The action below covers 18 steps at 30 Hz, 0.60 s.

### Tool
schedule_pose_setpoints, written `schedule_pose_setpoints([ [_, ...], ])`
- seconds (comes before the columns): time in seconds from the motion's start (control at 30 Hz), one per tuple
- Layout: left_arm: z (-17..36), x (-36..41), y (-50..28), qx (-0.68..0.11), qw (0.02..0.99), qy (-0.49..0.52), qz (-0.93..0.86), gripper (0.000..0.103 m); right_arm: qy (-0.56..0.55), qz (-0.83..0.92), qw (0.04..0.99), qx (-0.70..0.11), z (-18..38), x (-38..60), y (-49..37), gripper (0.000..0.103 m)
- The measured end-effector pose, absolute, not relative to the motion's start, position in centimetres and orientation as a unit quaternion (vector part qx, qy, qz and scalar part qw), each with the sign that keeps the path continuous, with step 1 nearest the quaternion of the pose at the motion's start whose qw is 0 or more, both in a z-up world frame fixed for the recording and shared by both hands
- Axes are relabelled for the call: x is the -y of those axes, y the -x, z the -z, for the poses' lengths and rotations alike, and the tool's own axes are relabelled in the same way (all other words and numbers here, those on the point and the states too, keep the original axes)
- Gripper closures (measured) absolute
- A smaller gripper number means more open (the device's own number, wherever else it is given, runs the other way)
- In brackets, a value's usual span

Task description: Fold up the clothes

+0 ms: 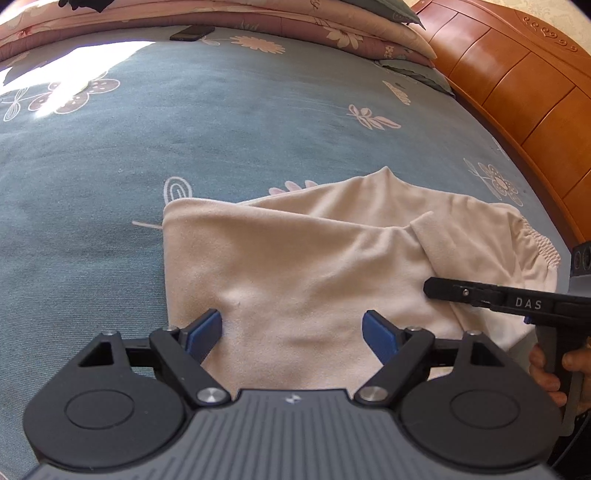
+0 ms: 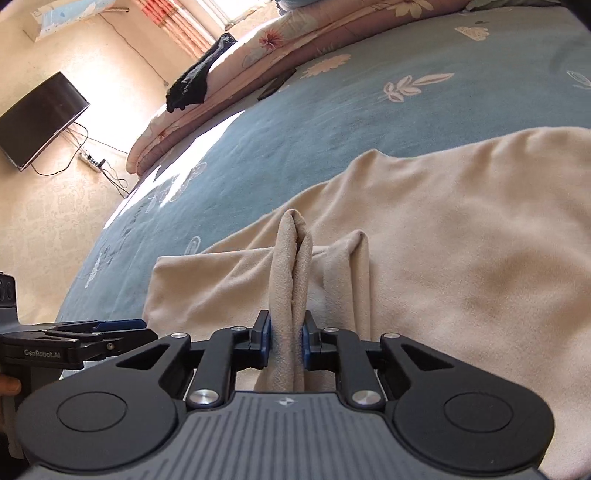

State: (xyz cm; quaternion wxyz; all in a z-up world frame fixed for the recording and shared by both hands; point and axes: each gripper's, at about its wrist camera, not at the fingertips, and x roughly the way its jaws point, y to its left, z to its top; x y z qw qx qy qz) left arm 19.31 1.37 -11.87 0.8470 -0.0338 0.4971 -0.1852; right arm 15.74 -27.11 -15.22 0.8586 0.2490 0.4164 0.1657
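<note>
the bed, under a blue flowered sheet, fills both views. a folded quilt runs along its far edge at about twelve o'clock in the left view, and a wooden headboard sits at two o'clock. the cream garment lies on the sheet on the near side of the bed, at five o'clock from the bed's middle in the left view. it is partly folded, with a straight edge on its left side and a gathered elastic band at three o'clock.

the right gripper is nearly closed, its blue pads clamped on a raised pleat of the cream cloth that stands up between them toward twelve o'clock. the left gripper has its jaws wide apart over the flat lower part of the garment. it holds nothing, and the pictures do not settle whether its pads touch the cloth.

the step in hand looks like gathering a second hold before carrying a fold over. to do it well, the left gripper should probably move toward the straight edge at nine o'clock and pinch through all the layers there, not only the top one. the two holds should lie along one line so the fold comes out square. the right hold looks bunched, so lifting gently would keep the pleat from dragging the lower layers askew. a phone lies well away at eleven o'clock, and a dark sock lies on the quilt. neither is in the way.
</note>
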Motion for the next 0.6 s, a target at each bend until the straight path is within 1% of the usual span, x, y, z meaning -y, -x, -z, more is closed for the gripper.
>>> schedule_pose_setpoints([
  [0.03,12.2,-1.3,-19.3,-0.499,0.847,0.028,0.182,0.020,-0.258,-0.155,0.855,-0.422,16.1,27.5,-15.9,0.087],
  [0.07,12.6,-1.2,-19.3,-0.500,0.847,0.023,0.180,0.020,-0.281,-0.161,0.852,-0.411,16.3,28.1,-15.4,0.085],
  [0.13,12.8,-1.1,-19.0,-0.497,0.848,0.016,0.185,0.017,-0.289,-0.161,0.858,-0.393,15.6,28.8,-14.5,0.074],
  [0.17,12.8,-1.1,-19.0,-0.496,0.848,0.015,0.187,0.016,-0.285,-0.156,0.865,-0.382,15.3,29.0,-14.1,0.060],
  [0.2,12.8,-1.1,-19.0,-0.495,0.848,0.013,0.188,0.016,-0.280,-0.151,0.872,-0.372,14.9,29.3,-13.7,0.040],
  [0.23,12.9,-1.0,-19.0,-0.495,0.848,0.013,0.188,0.016,-0.275,-0.146,0.879,-0.361,14.6,29.6,-13.3,0.031],
  [0.27,12.9,-1.1,-19.0,-0.495,0.848,0.014,0.188,0.016,-0.259,-0.132,0.887,-0.358,14.6,29.7,-13.2,0.028],
  [0.33,12.9,-1.2,-19.0,-0.493,0.849,0.020,0.189,0.016,-0.252,-0.123,0.884,-0.373,15.3,29.9,-13.9,0.028],
  [0.5,13.1,-1.6,-18.8,-0.489,0.850,0.026,0.196,0.016,-0.292,-0.150,0.867,-0.375,16.7,29.4,-15.1,0.028],
  [0.6,13.2,-1.8,-19.0,-0.489,0.849,0.028,0.198,0.016,-0.279,-0.166,0.868,-0.375,16.6,28.2,-15.8,0.028],
])
